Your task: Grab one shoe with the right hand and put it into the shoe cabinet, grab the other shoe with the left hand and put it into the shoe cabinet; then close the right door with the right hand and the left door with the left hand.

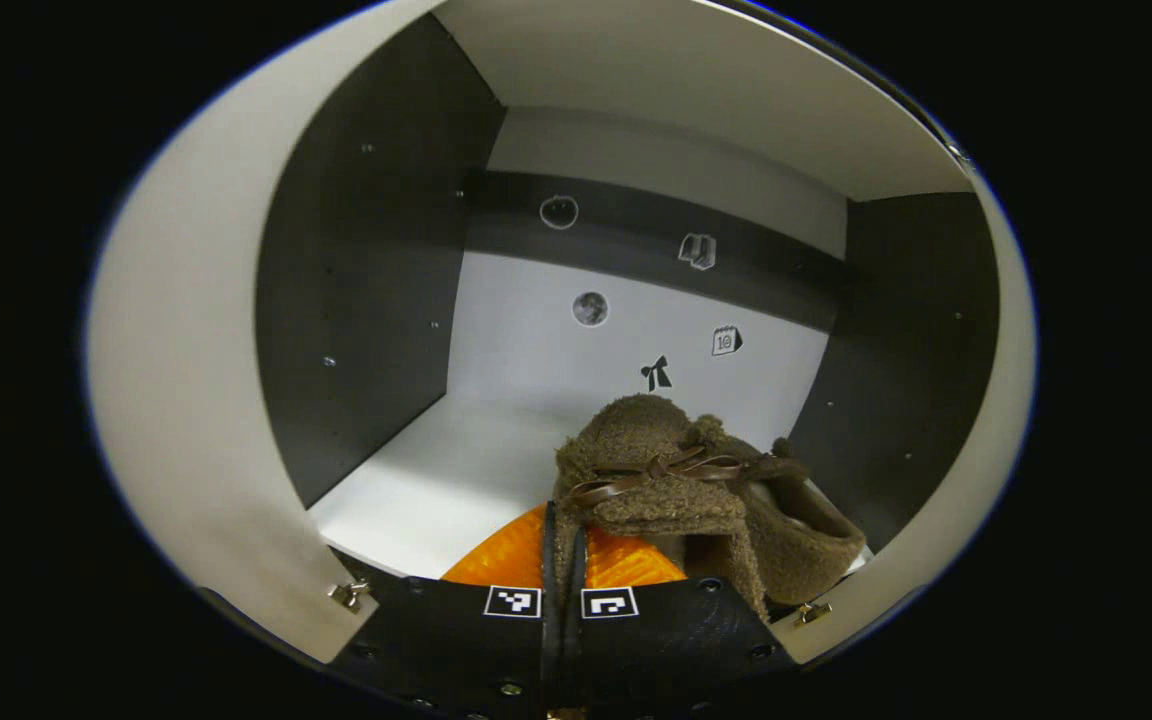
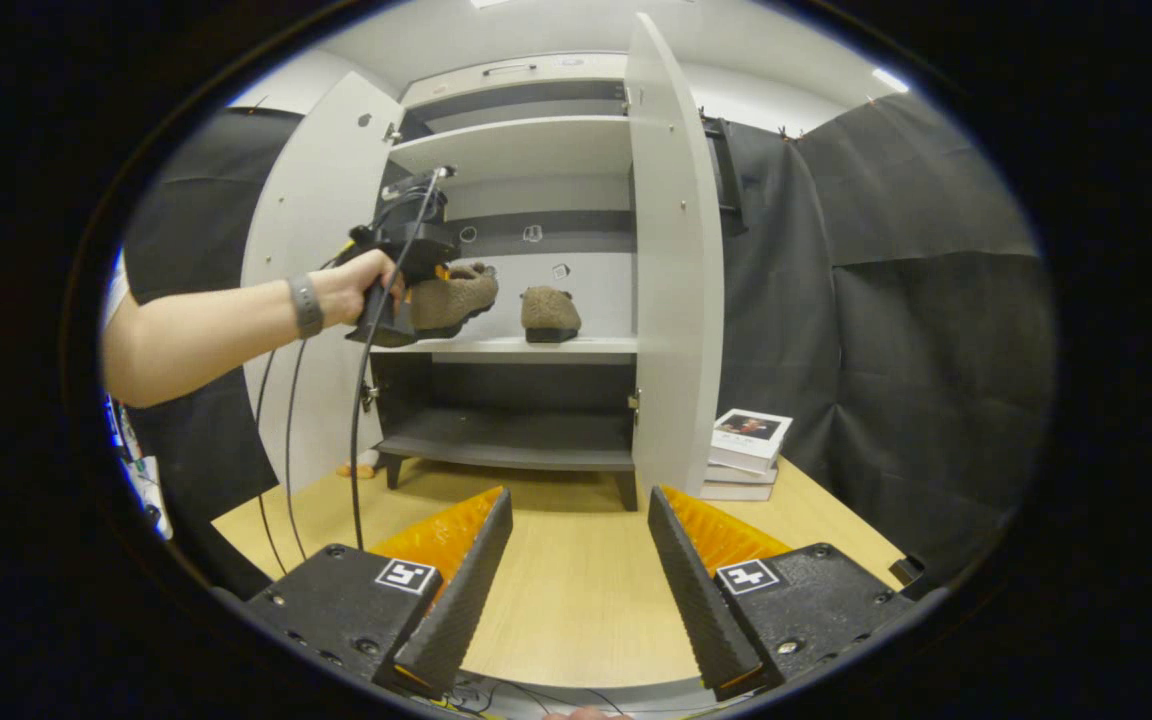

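Cabinet point(image 2: 526, 345) stands open: one shoe point(image 2: 549, 312) shelved, my left gripper point(image 1: 564, 560) clenched on the second shoe point(image 1: 656, 470), seemingly unreleased; right gripper point(image 2: 576, 590) gapes empty; both doors remain.

Non-task items: books, cables, tabletop.
Stack of books point(image 2: 744, 452) resting on wooden tabletop point(image 2: 576, 590), top one tilted; black cables point(image 2: 281, 470) hanging well left of the books, ending near the tabletop's left edge; black cloth behind books.
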Action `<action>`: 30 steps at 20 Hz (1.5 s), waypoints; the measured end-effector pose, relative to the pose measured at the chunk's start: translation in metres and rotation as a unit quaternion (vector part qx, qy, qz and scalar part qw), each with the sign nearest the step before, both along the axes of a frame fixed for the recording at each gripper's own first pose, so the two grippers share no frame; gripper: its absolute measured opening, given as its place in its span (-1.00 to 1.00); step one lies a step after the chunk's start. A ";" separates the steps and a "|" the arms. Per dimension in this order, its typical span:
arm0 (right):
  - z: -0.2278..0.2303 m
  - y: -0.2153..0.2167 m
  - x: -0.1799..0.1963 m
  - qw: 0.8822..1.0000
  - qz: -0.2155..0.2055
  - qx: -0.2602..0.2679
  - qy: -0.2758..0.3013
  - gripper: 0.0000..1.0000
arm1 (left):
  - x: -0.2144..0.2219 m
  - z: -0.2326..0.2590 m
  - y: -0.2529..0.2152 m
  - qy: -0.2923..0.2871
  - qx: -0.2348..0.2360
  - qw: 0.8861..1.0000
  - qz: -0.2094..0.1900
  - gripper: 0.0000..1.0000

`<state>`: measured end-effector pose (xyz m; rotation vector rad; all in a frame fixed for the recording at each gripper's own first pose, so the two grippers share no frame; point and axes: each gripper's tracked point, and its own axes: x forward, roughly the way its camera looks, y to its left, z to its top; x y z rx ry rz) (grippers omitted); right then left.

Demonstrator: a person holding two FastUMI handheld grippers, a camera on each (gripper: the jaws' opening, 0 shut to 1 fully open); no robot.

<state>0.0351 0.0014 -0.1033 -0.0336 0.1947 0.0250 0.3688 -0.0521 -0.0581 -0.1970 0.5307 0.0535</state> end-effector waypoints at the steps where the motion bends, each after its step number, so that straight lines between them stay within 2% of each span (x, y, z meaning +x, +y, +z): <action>1: 0.001 -0.003 0.000 1.000 -0.004 -0.001 -0.001 0.75 | 0.006 -0.009 0.000 0.017 -0.003 1.000 0.004 -0.99; 3: 0.000 -0.006 0.001 1.000 -0.007 -0.002 0.000 0.75 | 0.019 -0.024 0.005 0.045 -0.004 0.999 0.020 -0.99; 6: -0.007 -0.011 0.004 1.000 -0.014 0.001 0.012 0.75 | 0.033 -0.028 0.007 0.053 -0.023 0.998 0.033 -0.99; 8: -0.009 -0.011 0.005 1.000 -0.015 0.005 0.016 0.75 | 0.037 -0.036 0.014 0.066 -0.016 0.997 0.044 -0.99; 10: -0.011 -0.012 0.007 1.000 -0.016 0.004 0.017 0.75 | 0.037 -0.037 0.012 0.074 -0.021 0.996 0.041 -0.96; 11: -0.011 -0.010 0.008 1.000 -0.014 0.004 0.018 0.76 | 0.038 -0.038 0.011 0.078 -0.019 0.996 0.031 -0.70; 12: -0.012 -0.009 0.009 1.000 -0.011 0.006 0.019 0.76 | 0.037 -0.040 0.008 0.081 -0.016 0.996 0.020 -0.88; 13: -0.013 -0.007 0.010 1.000 -0.008 0.007 0.020 0.75 | 0.037 -0.041 0.011 0.088 -0.006 0.996 0.018 -0.47; 14: -0.013 -0.005 0.010 1.000 -0.005 0.006 0.021 0.75 | 0.035 -0.040 0.017 0.093 0.014 0.995 0.027 -0.58; 17: -0.014 0.001 0.011 1.000 0.003 0.006 0.020 0.76 | 0.034 -0.038 0.030 0.093 0.057 0.993 0.037 0.01; 18: -0.015 0.002 0.011 1.000 0.005 0.006 0.020 0.75 | 0.033 -0.035 0.029 0.089 0.056 0.994 0.034 0.34; 25: -0.018 0.008 0.010 0.999 0.015 0.015 0.024 0.76 | 0.015 0.016 0.014 -0.004 -0.007 1.000 0.012 0.77; 28: -0.019 0.012 0.008 0.999 0.019 0.015 0.024 0.76 | 0.003 0.062 0.018 -0.083 -0.009 0.996 0.010 0.87; 30: -0.019 0.013 0.006 0.999 0.022 0.015 0.023 0.76 | -0.017 0.087 0.011 -0.118 -0.007 0.993 -0.011 0.87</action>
